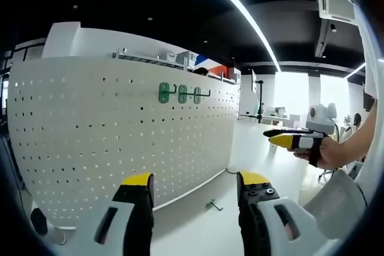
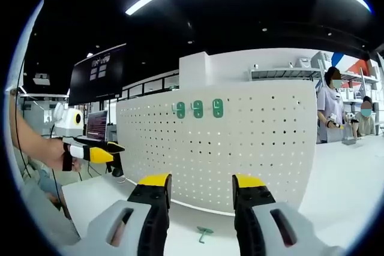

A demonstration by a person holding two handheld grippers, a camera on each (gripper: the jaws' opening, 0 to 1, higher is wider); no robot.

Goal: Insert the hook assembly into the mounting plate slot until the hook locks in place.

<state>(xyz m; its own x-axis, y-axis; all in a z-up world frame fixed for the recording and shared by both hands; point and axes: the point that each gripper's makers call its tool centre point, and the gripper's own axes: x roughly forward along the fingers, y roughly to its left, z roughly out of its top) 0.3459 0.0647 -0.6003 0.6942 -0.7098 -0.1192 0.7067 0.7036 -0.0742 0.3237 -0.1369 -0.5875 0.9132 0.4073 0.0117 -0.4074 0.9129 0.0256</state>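
White surface | pegboard ahead, three green hooks mounted | loose hook between right hand-held gripper jaws, apart, empty | left hand-held gripper apart | advice: descend squarely, pinch hook's shank.

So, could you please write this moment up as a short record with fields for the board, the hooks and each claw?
board: white pegboard standing upright on the white table
hooks mounted: three green hooks in a row near the board's top
loose hook: one green hook lying on the table in front of the board
left claw: open, empty, pointed at the board
right claw: open, empty, above the loose hook
background: people behind the board
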